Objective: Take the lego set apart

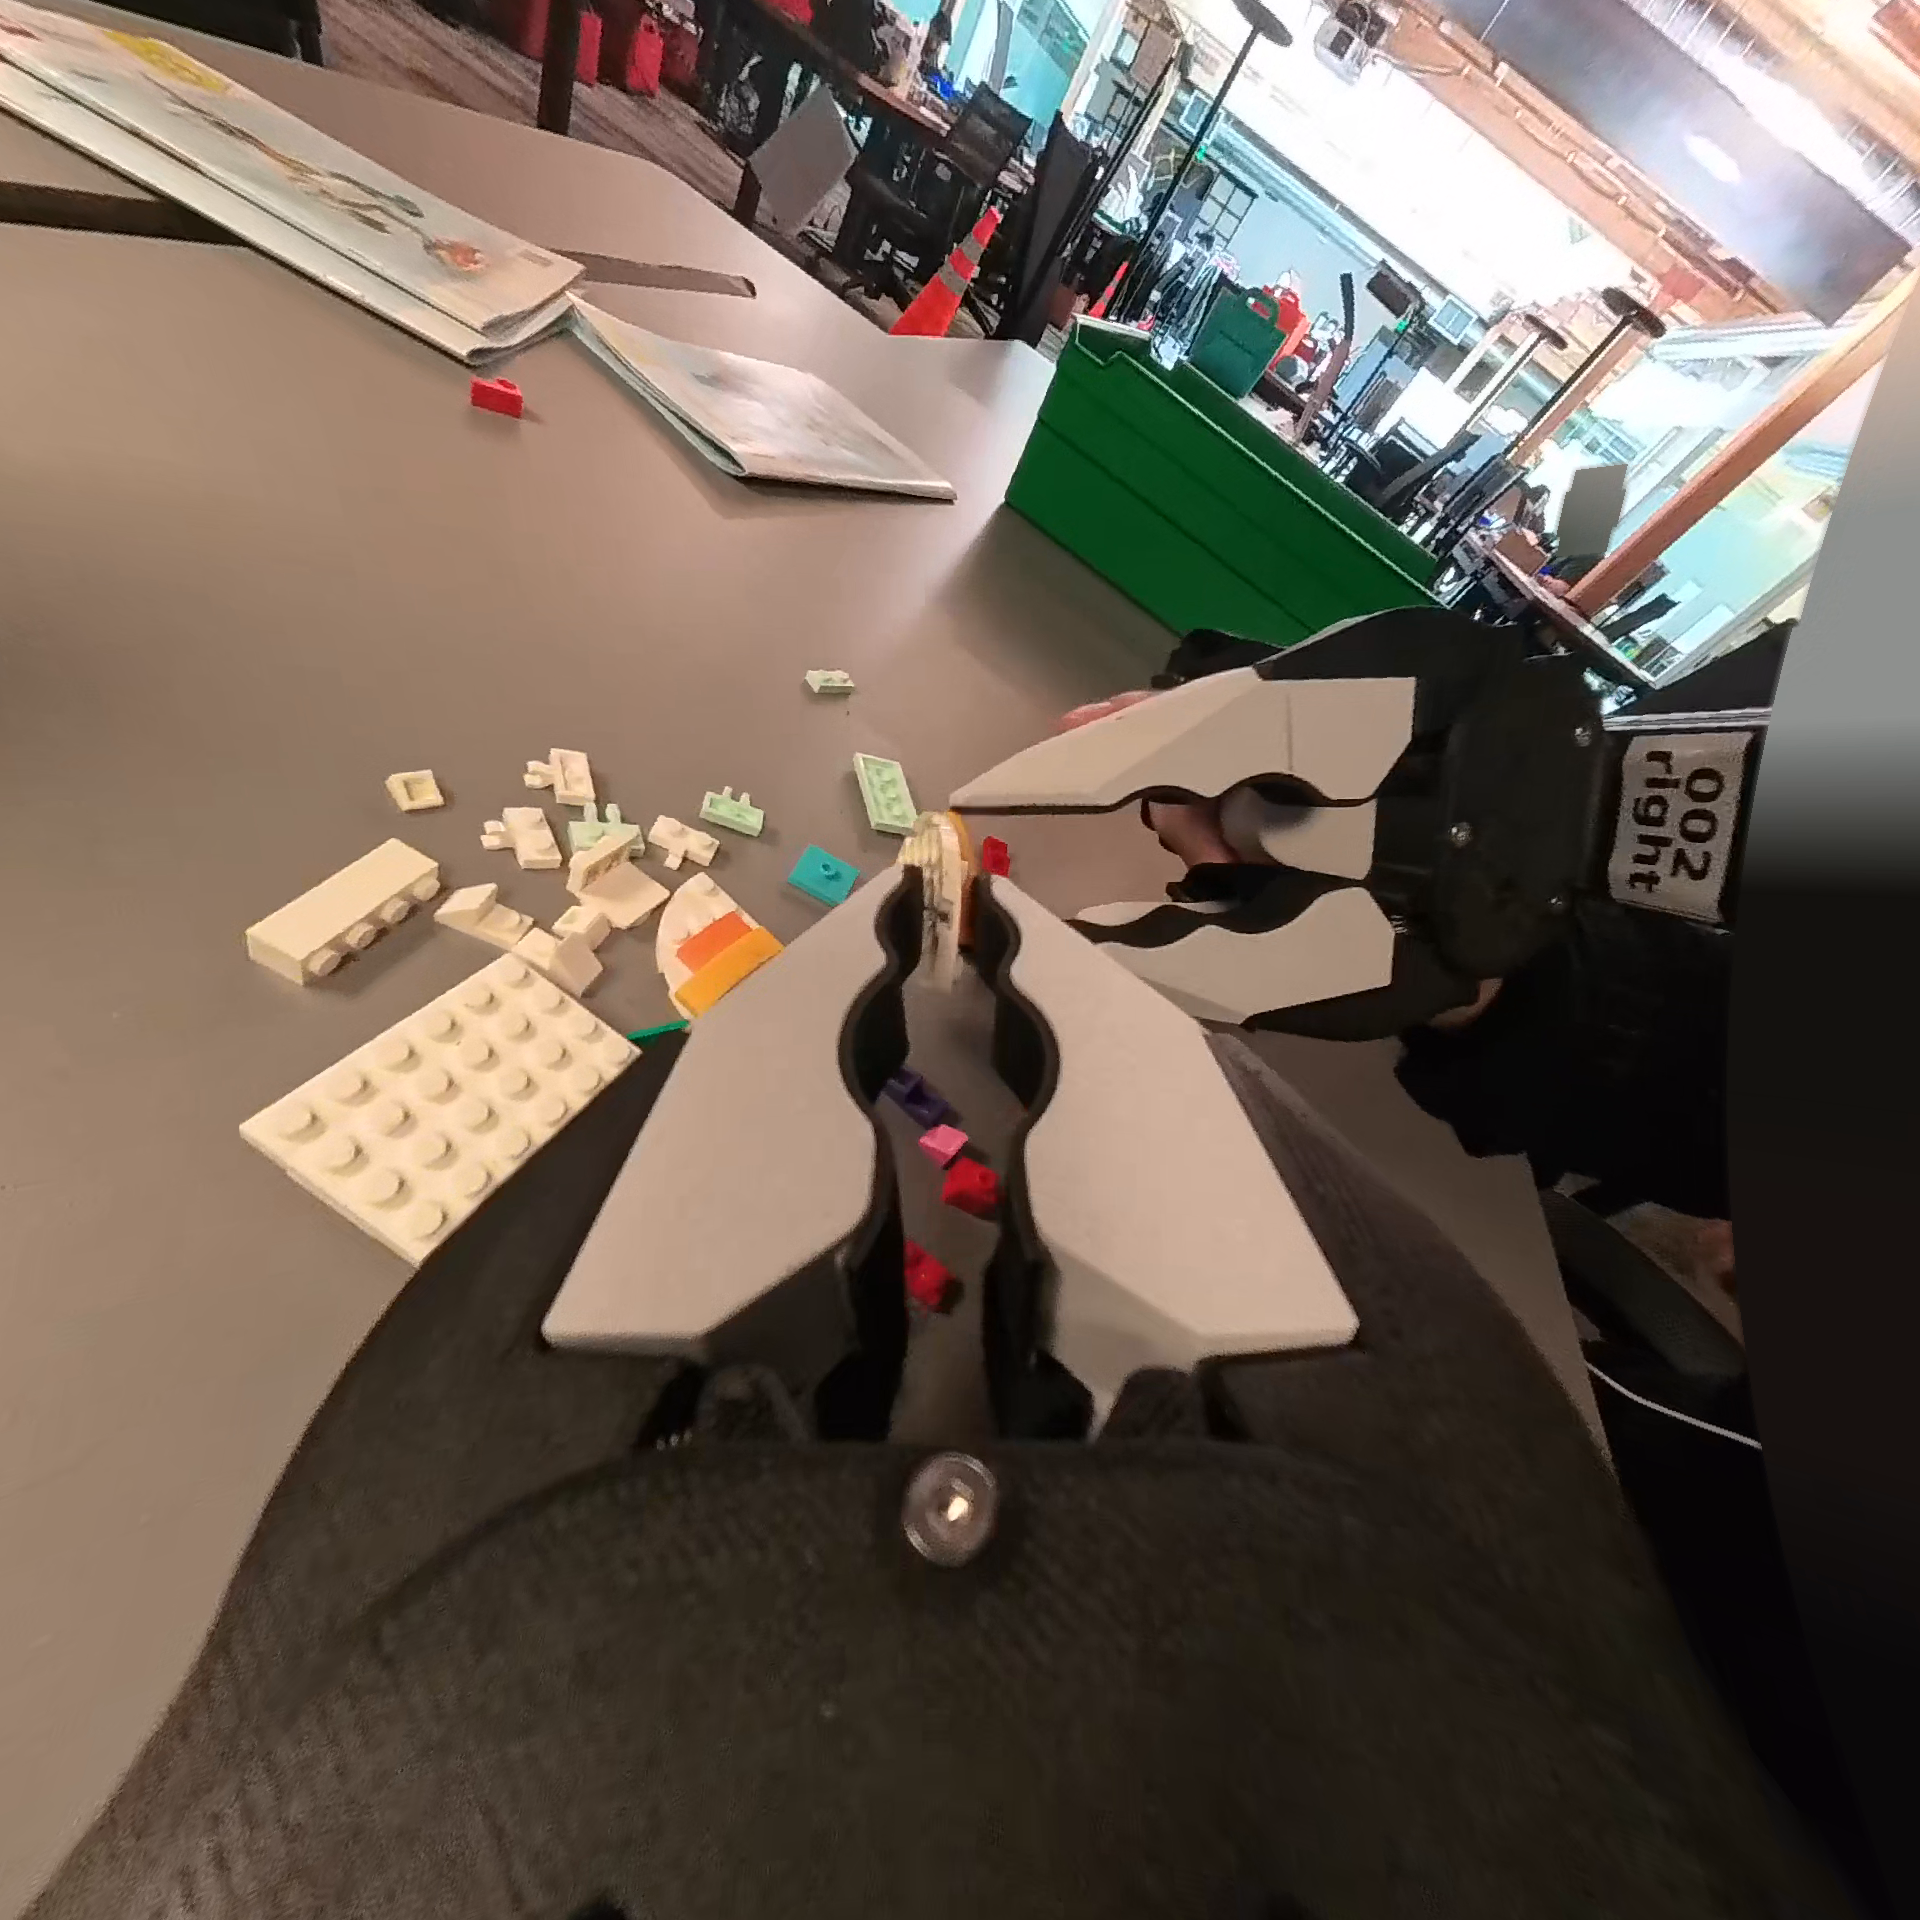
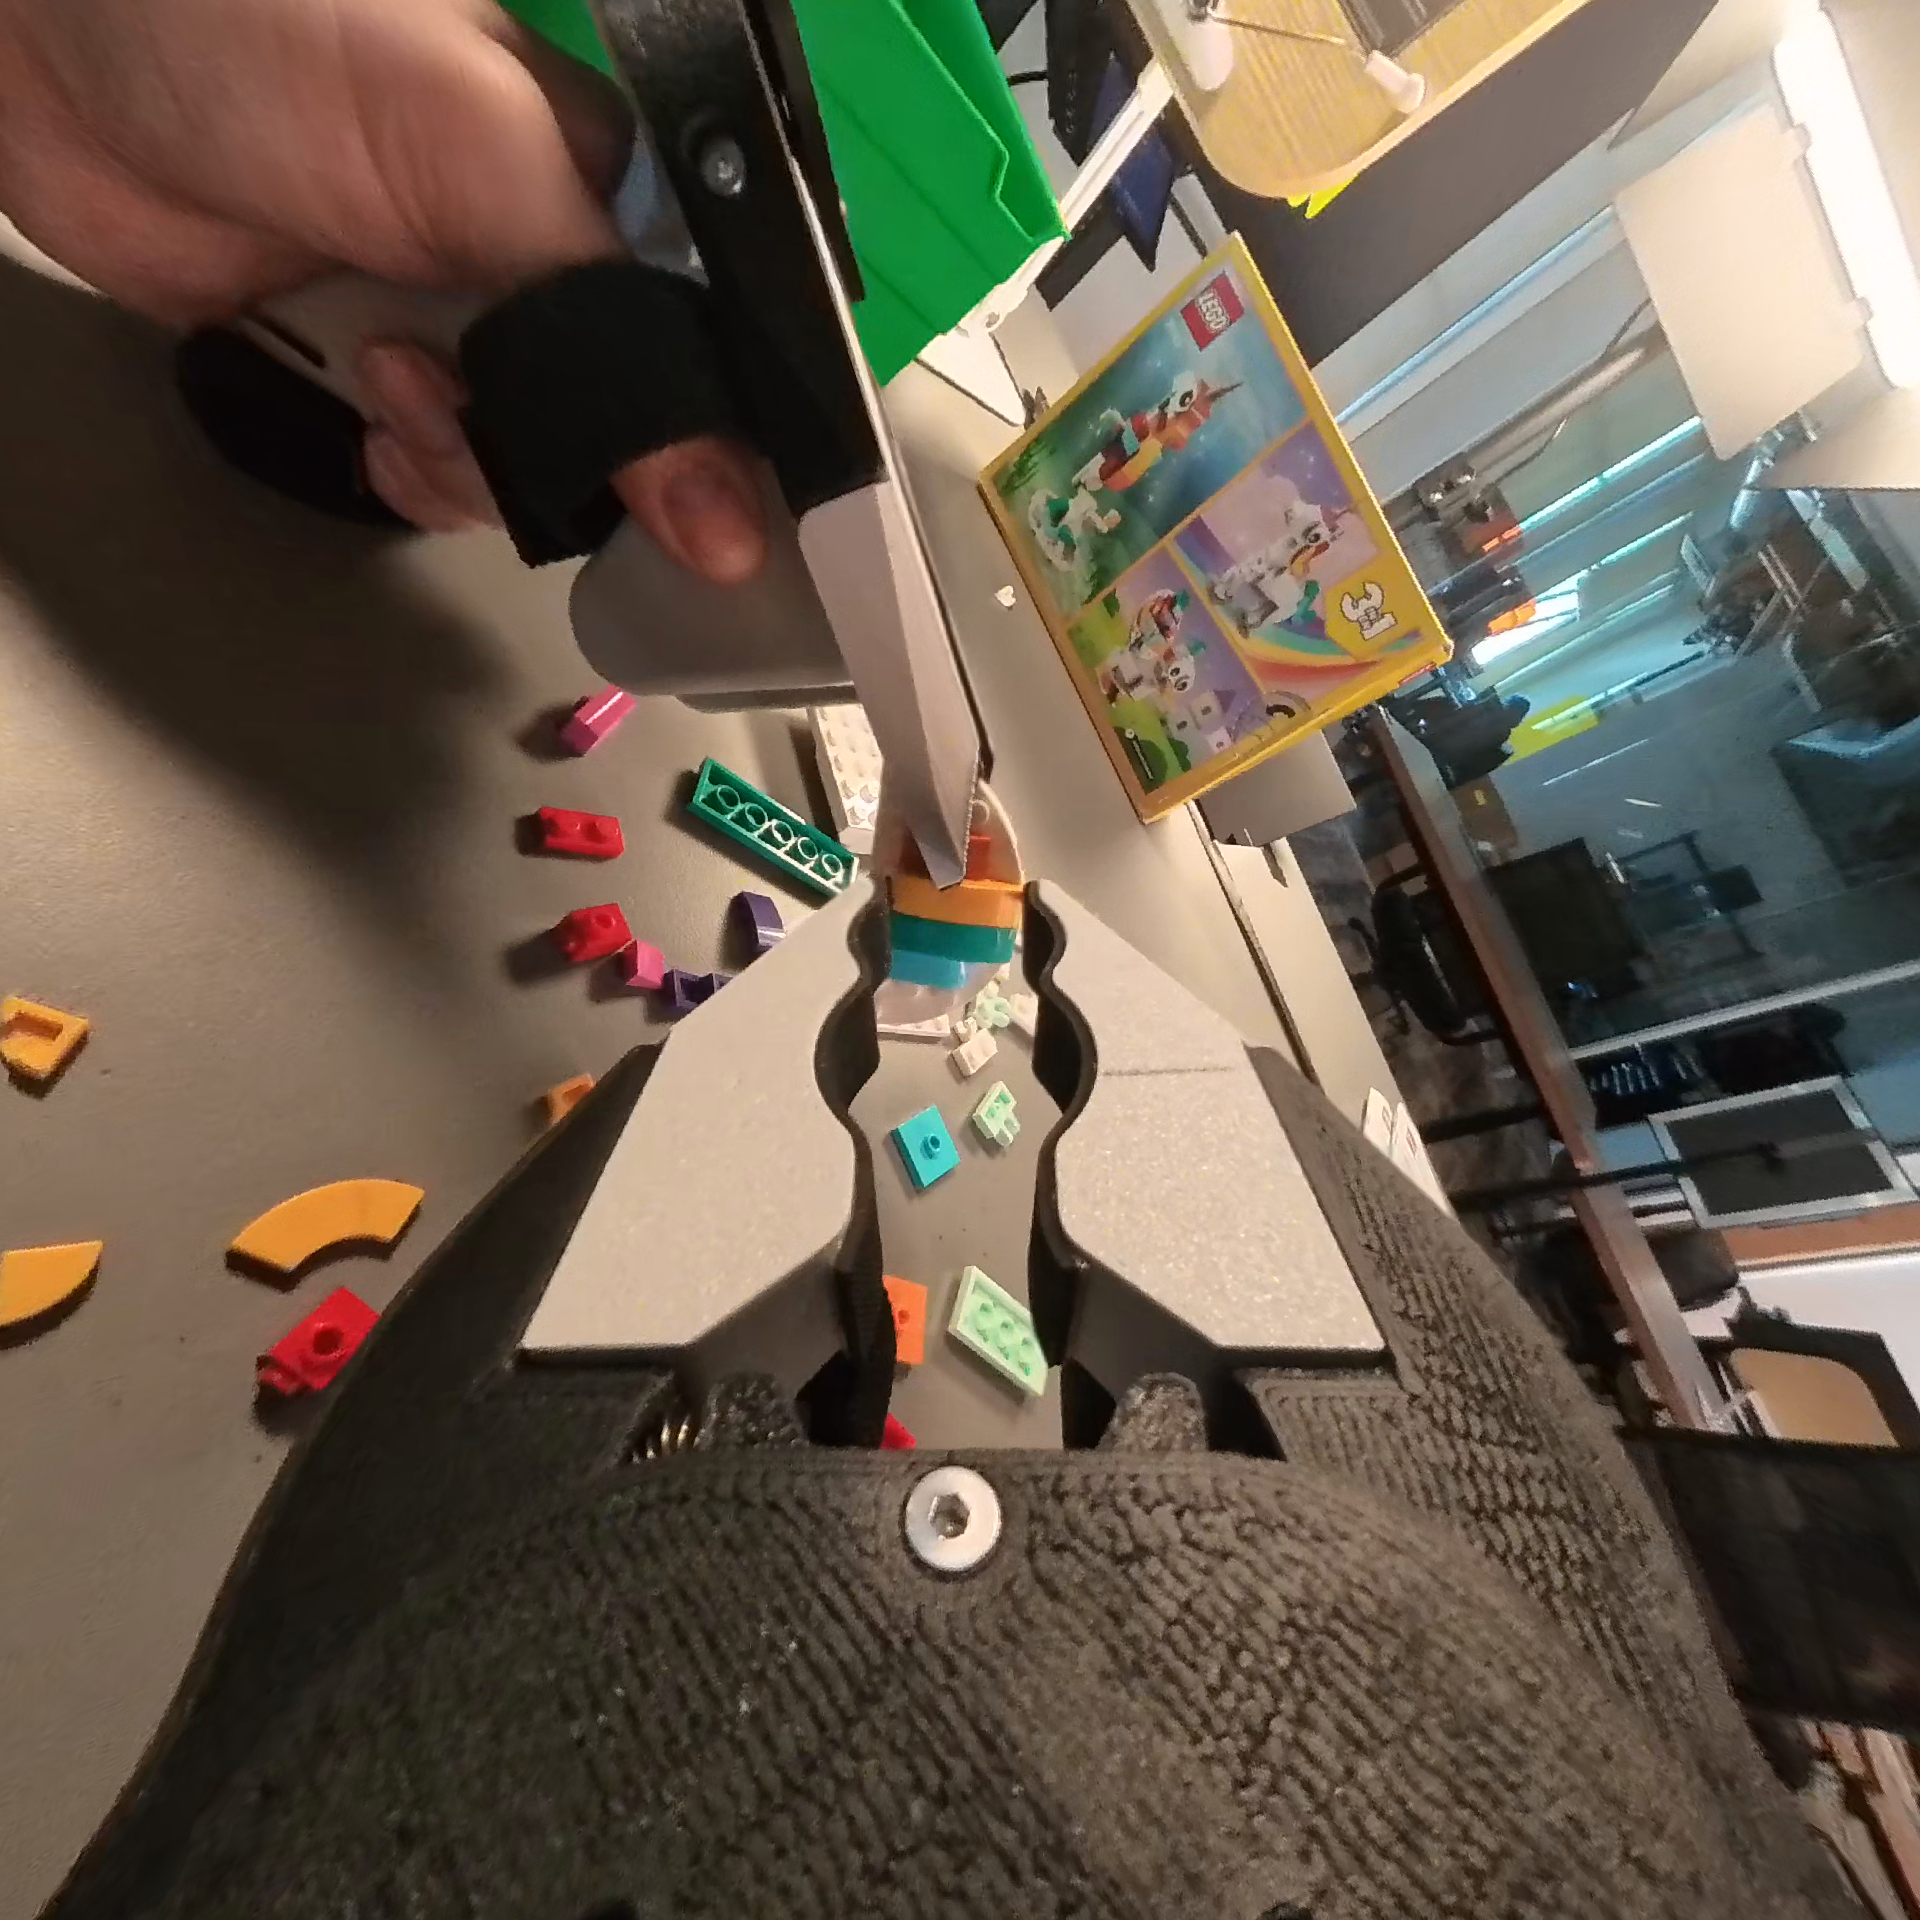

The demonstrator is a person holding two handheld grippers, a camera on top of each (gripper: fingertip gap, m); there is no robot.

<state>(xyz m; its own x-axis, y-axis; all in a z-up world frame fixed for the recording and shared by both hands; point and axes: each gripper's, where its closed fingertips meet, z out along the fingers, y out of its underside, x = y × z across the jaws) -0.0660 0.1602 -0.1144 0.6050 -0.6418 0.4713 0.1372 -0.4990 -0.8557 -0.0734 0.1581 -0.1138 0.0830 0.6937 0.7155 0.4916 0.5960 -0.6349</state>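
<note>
Centre frame: left gripper (image 1: pixel 940 902) clamps the rainbow piece (image 2: pixel 951 925) steady while right gripper (image 2: pixel 954 914) nips its arches, presumably for prying

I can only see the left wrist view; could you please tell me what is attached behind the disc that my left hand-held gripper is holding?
Observer: A stack of curved plates: orange, then teal, then light blue.
Operator: Thank you. Where is the right hand-held gripper relative to it?
Observer: The right hand-held gripper has a fingertip on each side of that stack; I cannot tell whether it is clamped.
Operator: Are there any loose pieces that I am missing?
Observer: Two loose orange arcs lie on the table, at the left of the right wrist view.
</note>
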